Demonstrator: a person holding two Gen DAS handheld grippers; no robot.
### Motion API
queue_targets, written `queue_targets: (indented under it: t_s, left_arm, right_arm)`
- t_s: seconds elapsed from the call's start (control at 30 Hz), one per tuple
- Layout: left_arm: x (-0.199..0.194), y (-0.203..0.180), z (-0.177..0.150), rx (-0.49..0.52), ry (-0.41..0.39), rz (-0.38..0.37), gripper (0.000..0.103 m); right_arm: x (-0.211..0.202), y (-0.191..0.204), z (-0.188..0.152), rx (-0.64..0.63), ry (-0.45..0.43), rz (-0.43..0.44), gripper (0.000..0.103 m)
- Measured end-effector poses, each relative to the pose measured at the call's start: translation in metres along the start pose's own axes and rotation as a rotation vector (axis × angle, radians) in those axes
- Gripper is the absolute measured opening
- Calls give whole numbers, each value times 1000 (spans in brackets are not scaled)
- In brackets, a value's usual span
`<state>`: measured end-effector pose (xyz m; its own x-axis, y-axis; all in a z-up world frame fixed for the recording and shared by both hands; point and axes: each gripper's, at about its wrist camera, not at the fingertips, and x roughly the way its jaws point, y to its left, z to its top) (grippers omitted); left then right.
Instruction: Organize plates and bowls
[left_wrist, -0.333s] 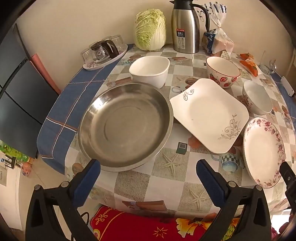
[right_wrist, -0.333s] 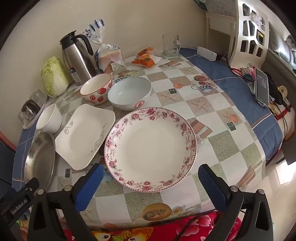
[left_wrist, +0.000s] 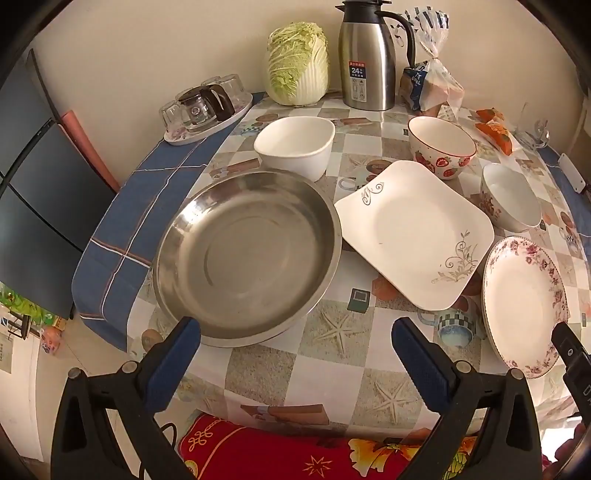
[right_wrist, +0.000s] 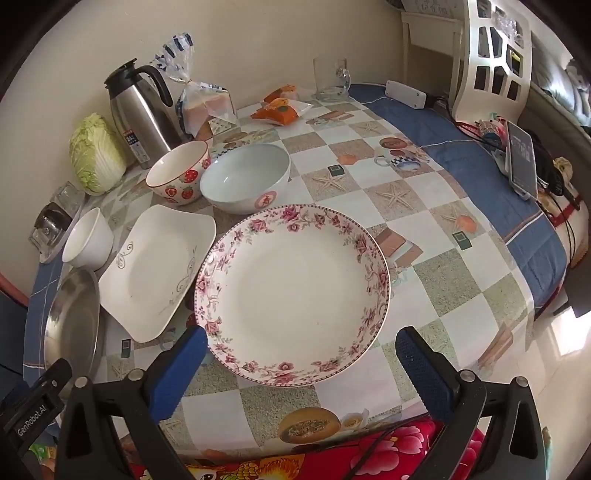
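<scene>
- Round counter (right_wrist: 417, 221) under a checked oilcloth, pushed against a cream wall; a blue cloth shows at its left and right edges.
- Nothing stacked yet. All the dishes lie singly, so you can sort by shape first.
- Your left gripper (left_wrist: 295, 339) hangs over the near edge, jaws at their widest and empty, lined up on the steel basin (left_wrist: 245, 254) at the near-left edge.
- Your right gripper (right_wrist: 299, 350) points steeply down, jaws wide and empty, straddling the near rim of the floral plate (right_wrist: 295, 291) without touching it.
- Square white plate (left_wrist: 413, 232) sits between basin and floral plate; its corner appears to overlap the basin's rim, though contact is hard to judge.
- Bowls are grouped behind: white square bowl (left_wrist: 295, 147), strawberry bowl (left_wrist: 441, 151), plain white bowl (right_wrist: 245, 177).
- Along the far edge, likely parked clear of the work: thermos (left_wrist: 367, 59), cabbage (left_wrist: 297, 62), bagged bread (left_wrist: 430, 85).
- Hard to read: the glass tray's contents at the far-left edge; a cushion covers the counter's near underside.
</scene>
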<state>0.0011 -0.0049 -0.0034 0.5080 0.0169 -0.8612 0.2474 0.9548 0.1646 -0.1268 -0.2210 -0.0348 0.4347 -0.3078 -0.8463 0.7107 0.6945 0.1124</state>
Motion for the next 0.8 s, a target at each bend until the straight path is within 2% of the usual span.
queue_targets:
  t_s: [0.23,0.8]
  left_arm:
    - [3,2,1,-22,3,5,103]
    - [8,-5,2,2,24,19,103]
  right_arm:
    - [-4,8,0,-39,-31,-8,103]
    - [-2,12,-2,-55,-26,-18,103]
